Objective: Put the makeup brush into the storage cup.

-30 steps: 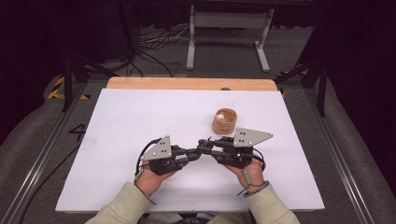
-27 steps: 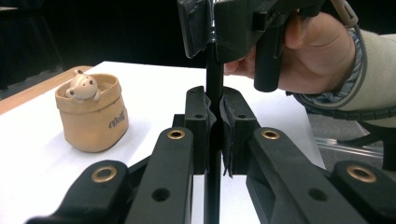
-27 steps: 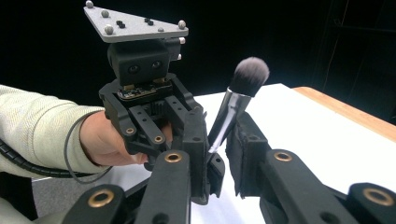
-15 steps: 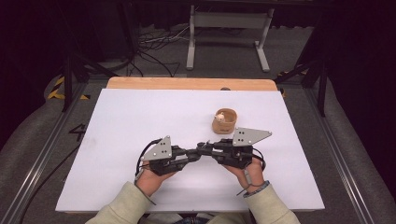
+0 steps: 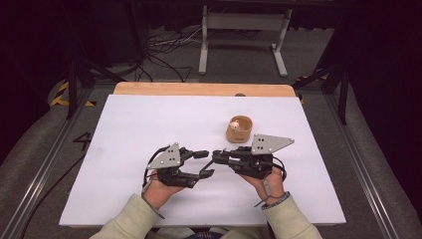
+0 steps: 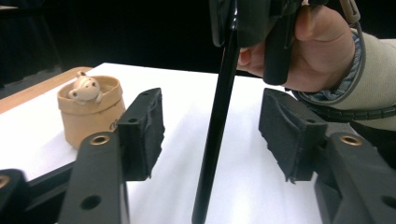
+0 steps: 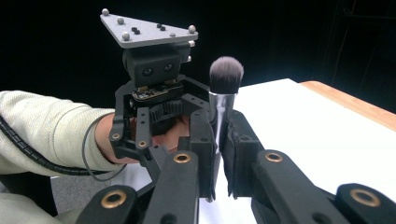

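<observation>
A makeup brush (image 7: 226,74) with a dark bristle head, silver ferrule and black handle (image 6: 217,121) stands upright between the two grippers. My right gripper (image 7: 219,154) is shut on the ferrule; in the high view it (image 5: 216,157) points left at the table's front middle. My left gripper (image 5: 208,164) faces it tip to tip. Its jaws have just been opening: the handle passes between them in the left gripper view (image 6: 210,135), and neither pad touches it. A small tan pot (image 5: 239,128) (image 6: 91,109) with a toy animal inside stands just behind the right gripper.
A white sheet (image 5: 149,124) covers the table, with a wooden strip (image 5: 199,89) along the far edge. Beyond it are a metal stand (image 5: 239,30) and floor cables (image 5: 164,55). Aluminium rails run along both sides.
The left gripper's jaws have opened off the brush handle. Both hands stay where they were, and the right gripper keeps its hold on the brush.
</observation>
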Demonstrator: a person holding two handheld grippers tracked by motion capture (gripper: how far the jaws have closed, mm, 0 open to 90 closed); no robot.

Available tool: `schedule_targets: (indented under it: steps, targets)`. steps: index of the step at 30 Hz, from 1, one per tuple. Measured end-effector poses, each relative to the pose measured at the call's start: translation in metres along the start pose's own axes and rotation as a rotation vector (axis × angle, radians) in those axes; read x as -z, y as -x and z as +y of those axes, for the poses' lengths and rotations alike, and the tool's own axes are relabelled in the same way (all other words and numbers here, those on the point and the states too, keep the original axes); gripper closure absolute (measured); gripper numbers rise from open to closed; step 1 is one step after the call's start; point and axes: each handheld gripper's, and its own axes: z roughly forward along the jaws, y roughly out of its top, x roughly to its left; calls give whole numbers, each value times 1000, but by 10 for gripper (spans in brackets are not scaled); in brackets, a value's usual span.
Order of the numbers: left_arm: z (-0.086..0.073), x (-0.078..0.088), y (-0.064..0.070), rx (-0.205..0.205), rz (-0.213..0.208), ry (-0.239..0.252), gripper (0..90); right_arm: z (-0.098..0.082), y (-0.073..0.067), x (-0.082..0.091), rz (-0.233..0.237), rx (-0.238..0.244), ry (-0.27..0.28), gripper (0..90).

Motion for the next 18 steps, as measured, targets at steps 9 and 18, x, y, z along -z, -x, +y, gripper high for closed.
schedule_targets:
  steps: [9,18]
  targets:
    - [0,9,-2,8,26,-8,277,12,6,10,-51,5,-16,836]
    - [-1,15,-3,24,33,-4,237,27,18,21,-100,-6,-26,836]
